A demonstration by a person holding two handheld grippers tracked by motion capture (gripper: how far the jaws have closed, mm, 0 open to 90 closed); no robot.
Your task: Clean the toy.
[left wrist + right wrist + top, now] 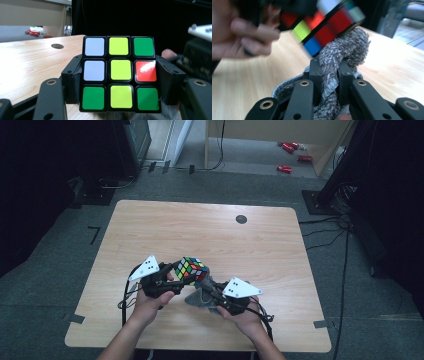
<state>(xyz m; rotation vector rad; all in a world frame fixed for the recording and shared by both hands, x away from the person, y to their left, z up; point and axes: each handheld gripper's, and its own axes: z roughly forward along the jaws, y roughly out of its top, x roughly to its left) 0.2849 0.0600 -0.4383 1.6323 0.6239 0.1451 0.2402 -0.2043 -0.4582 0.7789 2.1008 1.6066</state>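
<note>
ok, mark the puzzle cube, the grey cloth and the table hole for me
puzzle cube [121, 70], left gripper view, centre yellow square.
grey cloth [352, 45], right gripper view, bunched top above the tongs.
table hole [241, 219], high view, its dark middle.

Light wooden table [150, 230], round dark cable hole [241, 219] near far edge, grey cloth [196, 297] touching top

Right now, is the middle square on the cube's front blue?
No, the cube shows a yellow middle square in the left gripper view.
</note>
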